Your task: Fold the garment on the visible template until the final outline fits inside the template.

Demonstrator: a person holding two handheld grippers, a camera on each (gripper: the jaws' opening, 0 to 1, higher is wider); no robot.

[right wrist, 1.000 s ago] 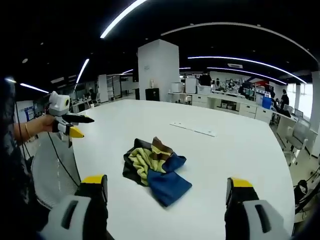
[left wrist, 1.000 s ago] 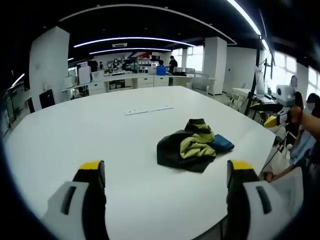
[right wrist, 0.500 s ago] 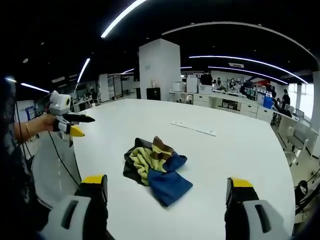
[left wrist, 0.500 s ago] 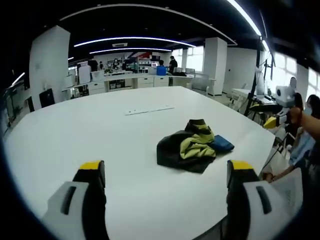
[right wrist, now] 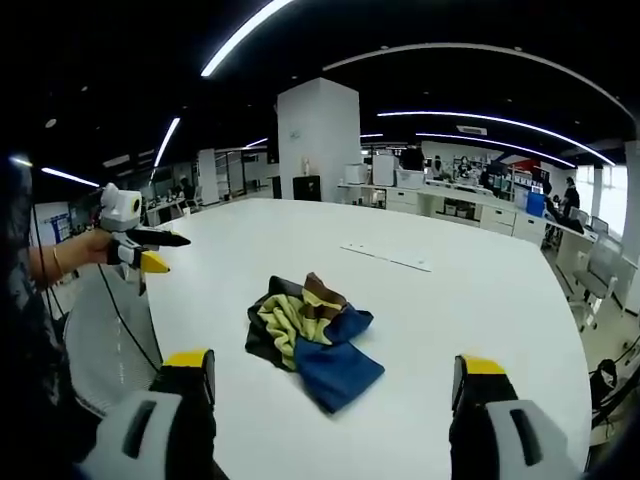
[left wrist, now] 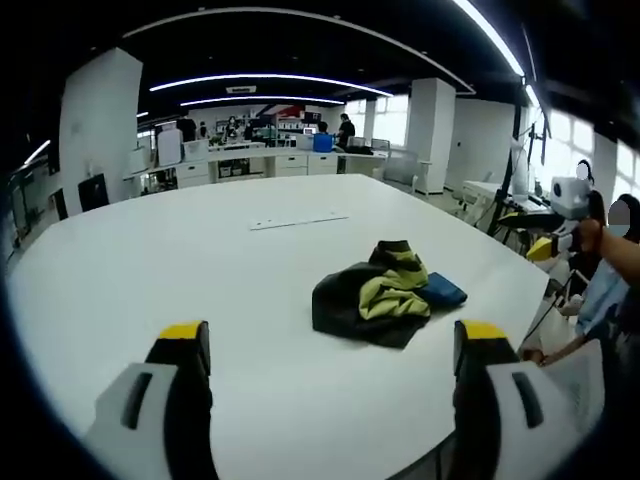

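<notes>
Big white bench (left wrist: 200,260) fills most of the left gripper view and runs across the mid of the right gripper view (right wrist: 480,290); open-plan office w/ desks, pillars and ceiling light strips sits behind it in the upper part of both frames. Garment (left wrist: 378,300) lies crumpled in a heap on the bench, center-right of the left gripper view, black, yellow-green and blue parts bunched together; in the right gripper view it is center-left (right wrist: 310,338), blue part nearest the camera, yellow and brown folds behind. A thin pale strip (left wrist: 298,219) lies flat on the bench well beyond the garment, upper center of the left gripper view, and upper center-right in the right gripper view (right wrist: 386,258). Left tongs (left wrist: 335,345) at bottom of the left gripper view: jaws spread wide, nothing between them, garment apart from them, further up the frame. Same tongs seen at mid-left edge of the right gripper view (right wrist: 140,250), held in a hand off the bench edge. Right tongs (right wrist: 335,372) at bottom of the right gripper view: jaws wide, empty, garment just above the gap. They also appear at right edge of the left gripper view (left wrist: 560,225), small, off the bench edge.
</notes>
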